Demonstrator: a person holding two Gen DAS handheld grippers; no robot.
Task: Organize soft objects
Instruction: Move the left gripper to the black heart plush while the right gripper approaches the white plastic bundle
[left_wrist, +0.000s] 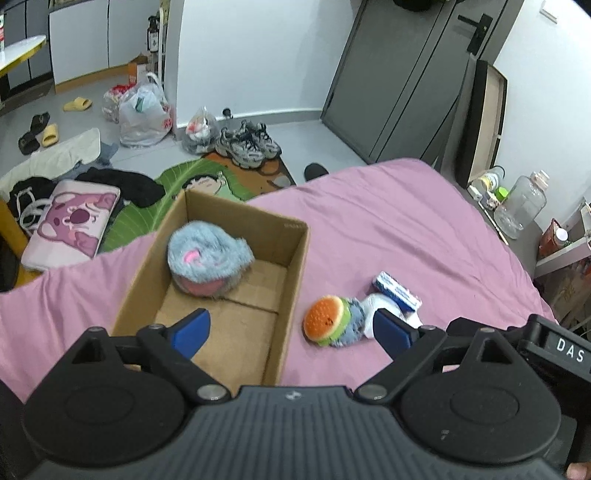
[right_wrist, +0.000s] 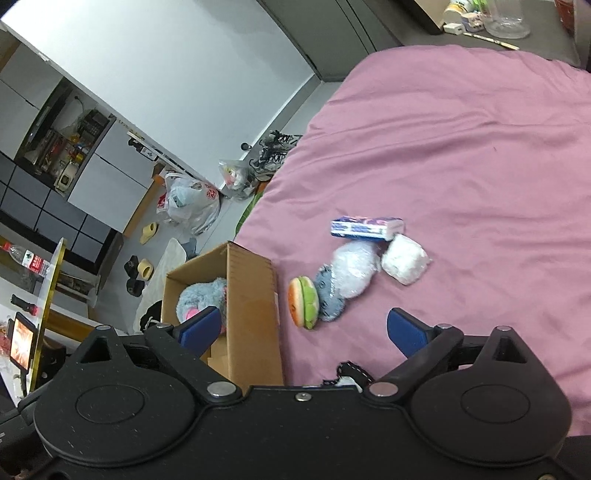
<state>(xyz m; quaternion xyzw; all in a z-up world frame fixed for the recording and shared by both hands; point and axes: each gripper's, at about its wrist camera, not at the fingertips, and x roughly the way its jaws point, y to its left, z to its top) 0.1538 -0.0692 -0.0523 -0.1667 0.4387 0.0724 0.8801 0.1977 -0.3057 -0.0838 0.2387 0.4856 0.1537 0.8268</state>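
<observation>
Box: an open cardboard box (left_wrist: 236, 284) sits on the pink bedspread (left_wrist: 406, 221) near the bed's edge; everything below is placed from it.
Inside the box: a fluffy grey-blue plush (left_wrist: 208, 254) with pink patches lies at the far end; the near floor is bare cardboard.
Just beside the box: a burger plush (left_wrist: 327, 319) lies on the bedspread, touching a small grey-blue plush (right_wrist: 330, 295).
A little further out: a white fluffy bundle (right_wrist: 354, 269), a wrapped white pack (right_wrist: 404, 264) and a blue-and-white tissue packet (right_wrist: 365, 227) cluster together, touching.
Left gripper (left_wrist: 291, 328): hovers above the box's near corner; blue fingers spread wide, holding nothing.
Right gripper (right_wrist: 301, 330): above the box wall and bedspread; fingers spread apart, empty.
Beyond the box: bags, shoes and clothes on the floor.
</observation>
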